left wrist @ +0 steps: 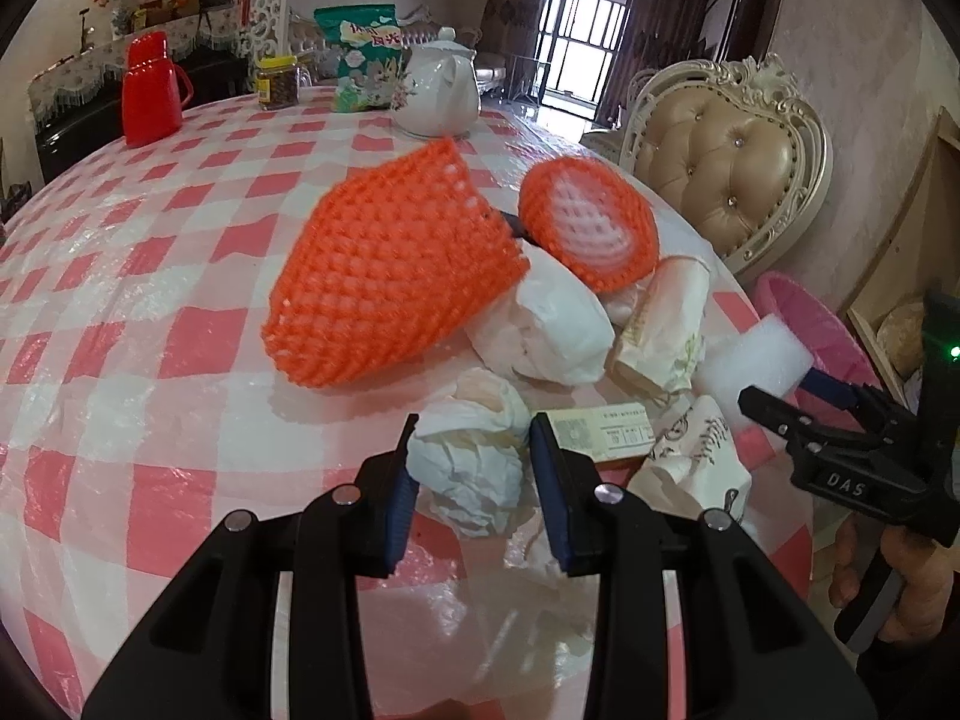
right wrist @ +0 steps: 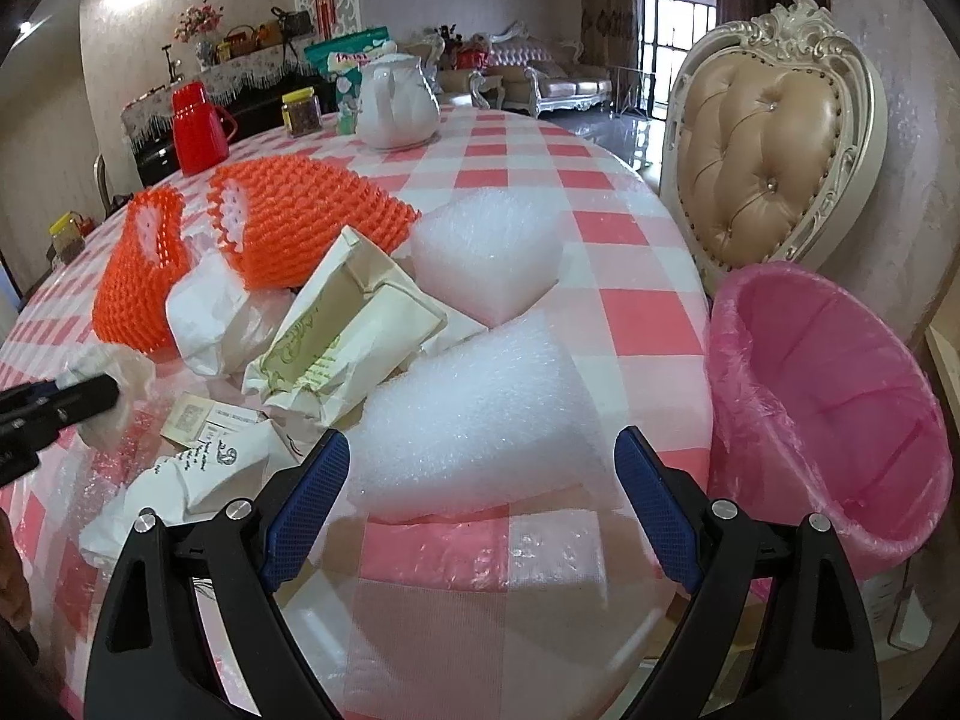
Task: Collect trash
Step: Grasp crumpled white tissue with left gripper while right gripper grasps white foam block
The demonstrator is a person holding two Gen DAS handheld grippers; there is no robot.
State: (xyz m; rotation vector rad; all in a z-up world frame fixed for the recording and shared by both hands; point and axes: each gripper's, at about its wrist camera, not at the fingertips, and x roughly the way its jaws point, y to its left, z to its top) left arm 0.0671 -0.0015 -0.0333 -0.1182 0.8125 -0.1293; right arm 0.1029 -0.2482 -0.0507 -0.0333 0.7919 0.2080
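Note:
Trash lies heaped on the pink-checked table (left wrist: 150, 324): two orange foam nets (left wrist: 390, 264), crumpled tissues, paper wrappers (right wrist: 348, 336) and two white foam blocks. My left gripper (left wrist: 474, 426) is shut on a crumpled white tissue (left wrist: 468, 456) near the table's front edge, its blue pads pressing both sides. My right gripper (right wrist: 483, 438) stands wide open, with the nearer foam block (right wrist: 474, 420) lying just between its fingertips, untouched. In the left wrist view the right gripper (left wrist: 774, 387) shows at the right edge, against that foam block (left wrist: 750, 354).
A pink-lined bin (right wrist: 828, 420) stands beside the table's right edge, below a padded cream chair (right wrist: 762, 138). At the table's far side are a white teapot (left wrist: 438, 96), a red thermos (left wrist: 150, 90), a jar (left wrist: 277, 81) and a green snack bag (left wrist: 360, 54).

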